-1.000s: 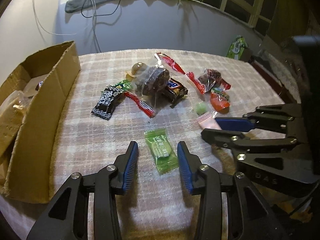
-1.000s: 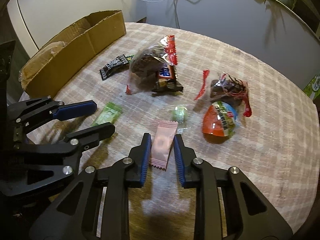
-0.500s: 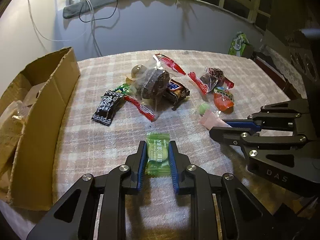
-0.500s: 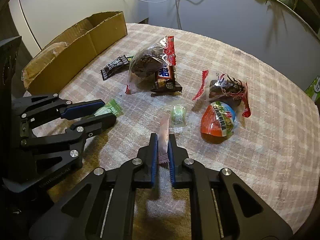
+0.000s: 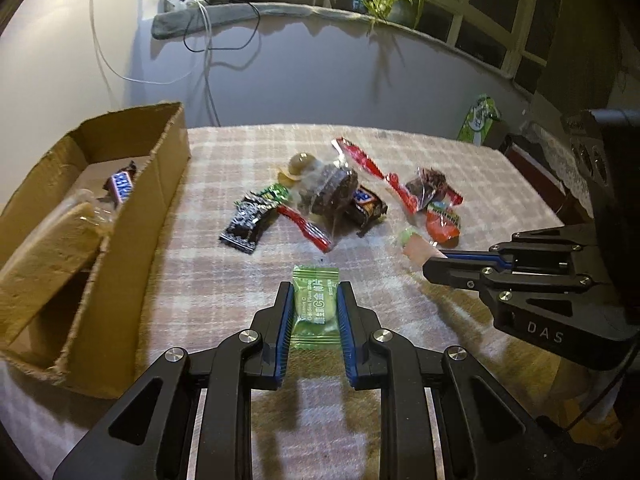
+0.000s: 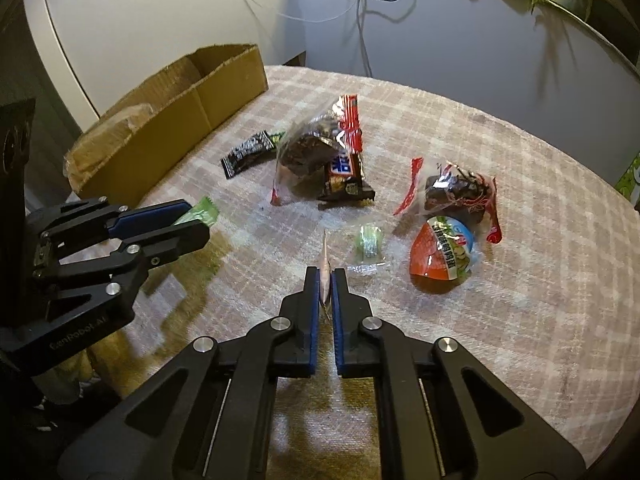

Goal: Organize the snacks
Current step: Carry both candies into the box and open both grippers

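Both tongs are clamped: left gripper point(image 5: 313, 307) pinches the green candy packet point(image 5: 314, 305) flat by its edges, right gripper point(image 6: 327, 285) squeezes the pink sachet point(image 6: 325, 265) edgewise, likely for carrying to the cardboard box point(image 5: 132, 216) at the table's point(image 6: 520, 240) left.

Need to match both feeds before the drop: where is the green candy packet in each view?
Left wrist: green candy packet at lower centre, clamped in the left gripper.
Right wrist: only its end shows at the left, poking past that gripper's fingers.
Shared landmark: the cardboard box, on the left in both.
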Motion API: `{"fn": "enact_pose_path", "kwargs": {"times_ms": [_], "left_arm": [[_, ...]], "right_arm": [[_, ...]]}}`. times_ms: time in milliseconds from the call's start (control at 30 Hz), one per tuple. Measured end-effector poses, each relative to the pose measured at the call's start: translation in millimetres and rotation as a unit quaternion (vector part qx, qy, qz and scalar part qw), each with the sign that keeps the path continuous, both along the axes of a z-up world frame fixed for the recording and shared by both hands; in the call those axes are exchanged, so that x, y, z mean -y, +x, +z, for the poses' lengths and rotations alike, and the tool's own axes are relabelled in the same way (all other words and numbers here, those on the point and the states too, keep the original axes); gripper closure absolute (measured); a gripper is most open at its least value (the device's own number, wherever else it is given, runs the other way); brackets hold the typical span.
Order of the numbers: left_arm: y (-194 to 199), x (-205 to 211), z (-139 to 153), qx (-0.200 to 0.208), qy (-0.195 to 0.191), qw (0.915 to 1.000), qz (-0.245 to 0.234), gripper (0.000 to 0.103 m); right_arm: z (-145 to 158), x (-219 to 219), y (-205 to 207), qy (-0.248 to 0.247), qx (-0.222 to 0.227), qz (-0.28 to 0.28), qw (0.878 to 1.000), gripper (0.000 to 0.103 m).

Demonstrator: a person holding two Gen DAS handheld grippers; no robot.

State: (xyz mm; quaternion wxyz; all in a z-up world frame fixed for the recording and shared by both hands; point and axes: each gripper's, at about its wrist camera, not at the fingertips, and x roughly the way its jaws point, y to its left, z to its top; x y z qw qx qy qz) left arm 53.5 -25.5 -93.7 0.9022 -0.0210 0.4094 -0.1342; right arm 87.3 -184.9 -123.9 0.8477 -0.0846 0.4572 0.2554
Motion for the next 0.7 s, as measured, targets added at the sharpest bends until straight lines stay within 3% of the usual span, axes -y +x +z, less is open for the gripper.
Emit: {"fn": "enact_pose_path", "kwargs": {"times_ms": [267, 700], "left_arm": [[-9, -23, 30, 0.038, -0.012, 0.9990, 0.023, 0.083], [-13, -96, 55, 0.073, -0.012, 0.9915, 0.107, 0.083]], "right_arm": [[39, -12, -2, 0.021, 0.036, 0.016, 0.999, 0.097], [84, -81, 14, 0.061, 0.069, 0.081, 0.993, 0.097]]}}
